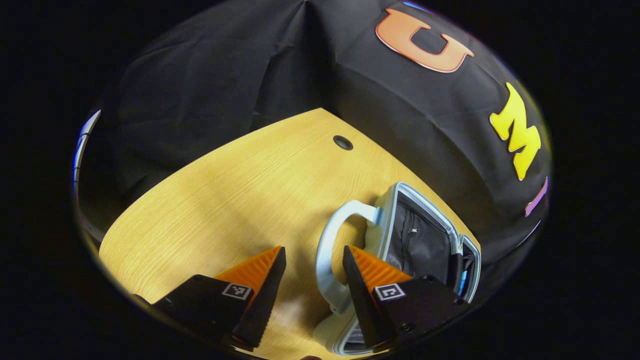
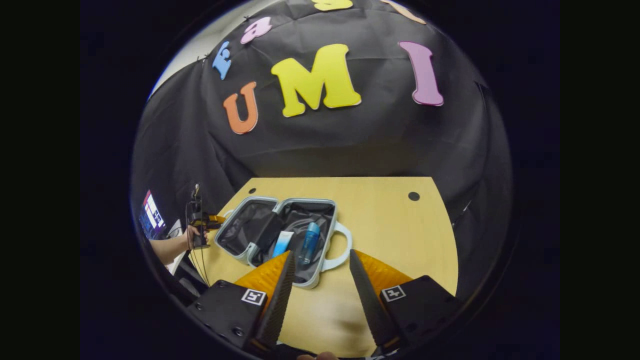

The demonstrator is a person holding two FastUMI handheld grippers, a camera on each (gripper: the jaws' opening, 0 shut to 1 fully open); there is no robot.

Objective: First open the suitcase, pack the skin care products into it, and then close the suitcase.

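A small pale-blue suitcase (image 2: 306, 201) lies open flat on the wooden table (image 2: 400, 235). Its right half holds a blue bottle (image 2: 310, 242), a white-and-blue tube (image 2: 282, 243) and a dark item (image 2: 270, 232). My right gripper (image 2: 320, 280) hovers open just in front of that half, near its white handle (image 2: 344, 247). In the left gripper view the other half (image 1: 430, 206) shows black lining with a zip pocket. My left gripper (image 1: 312, 280) is open, and that half's handle (image 1: 325, 250) arcs between its fingers, close to the right finger (image 1: 370, 275).
A person's hand (image 2: 189, 235) holds the left gripper (image 2: 212, 221) at the suitcase's left edge. The tabletop (image 1: 225, 200) has round cable holes (image 1: 343, 142) (image 2: 413, 196). A lit screen (image 2: 151, 212) stands off the table's left side. Bare wood stretches right of the suitcase.
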